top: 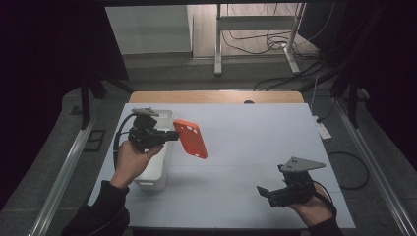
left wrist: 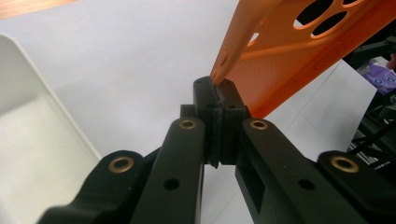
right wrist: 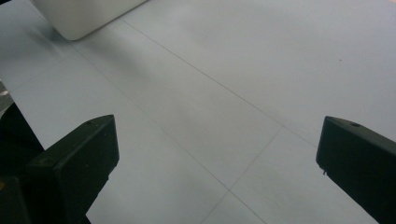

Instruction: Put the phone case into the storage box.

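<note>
Pale grey bench (top: 236,147) with a dark room around it and cables on the floor behind. Left gripper (top: 174,134) is clamped on the edge of an orange phone case (top: 191,138), holding it up in the air just right of the white bin (top: 156,173) that sits on the bench's left side. Right gripper (top: 262,190) hovers low near the front right, jaws spread wide with nothing but bare bench between them
</note>
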Demonstrator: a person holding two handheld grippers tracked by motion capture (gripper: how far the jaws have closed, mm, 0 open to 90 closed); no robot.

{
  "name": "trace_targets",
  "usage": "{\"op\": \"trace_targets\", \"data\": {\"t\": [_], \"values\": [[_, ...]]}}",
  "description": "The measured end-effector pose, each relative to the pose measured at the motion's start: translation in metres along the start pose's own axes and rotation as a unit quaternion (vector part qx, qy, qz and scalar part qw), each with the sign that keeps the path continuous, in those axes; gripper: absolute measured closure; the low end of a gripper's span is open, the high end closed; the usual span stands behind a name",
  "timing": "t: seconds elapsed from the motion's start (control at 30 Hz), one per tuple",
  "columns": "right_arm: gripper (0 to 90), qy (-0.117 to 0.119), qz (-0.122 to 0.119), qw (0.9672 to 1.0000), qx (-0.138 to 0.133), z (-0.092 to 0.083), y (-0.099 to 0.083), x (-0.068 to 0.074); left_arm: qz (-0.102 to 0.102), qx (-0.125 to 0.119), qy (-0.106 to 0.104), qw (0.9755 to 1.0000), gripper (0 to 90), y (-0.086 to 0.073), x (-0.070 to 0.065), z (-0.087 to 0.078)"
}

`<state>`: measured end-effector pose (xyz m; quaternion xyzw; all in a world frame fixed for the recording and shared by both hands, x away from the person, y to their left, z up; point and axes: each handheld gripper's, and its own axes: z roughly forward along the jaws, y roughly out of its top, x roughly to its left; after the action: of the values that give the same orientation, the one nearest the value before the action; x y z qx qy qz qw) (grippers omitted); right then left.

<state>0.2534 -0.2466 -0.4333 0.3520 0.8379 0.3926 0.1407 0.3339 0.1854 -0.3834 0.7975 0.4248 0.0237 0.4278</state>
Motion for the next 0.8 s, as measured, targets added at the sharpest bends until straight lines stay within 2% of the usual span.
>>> {"op": "trace_targets", "data": {"t": [0.23, 0.6, 0.8], "values": [[0.0, -0.013, 0.013, 0.9998, -0.002, -0.006, -0.007, -0.006, -0.013, -0.003, 0.005, 0.9999, 89.2, -0.001, 0.010, -0.005], [0.0, -0.043, 0.027, 0.9987, 0.002, -0.017, -0.020, -0.016, -0.019, -0.006, 0.017, 0.9996, 89.2, 0.003, 0.022, -0.015], [0.0, -0.055, 0.045, 0.9975, 0.007, -0.023, -0.028, -0.021, -0.023, -0.008, 0.024, 0.9994, 89.2, 0.005, 0.028, -0.021]]}}
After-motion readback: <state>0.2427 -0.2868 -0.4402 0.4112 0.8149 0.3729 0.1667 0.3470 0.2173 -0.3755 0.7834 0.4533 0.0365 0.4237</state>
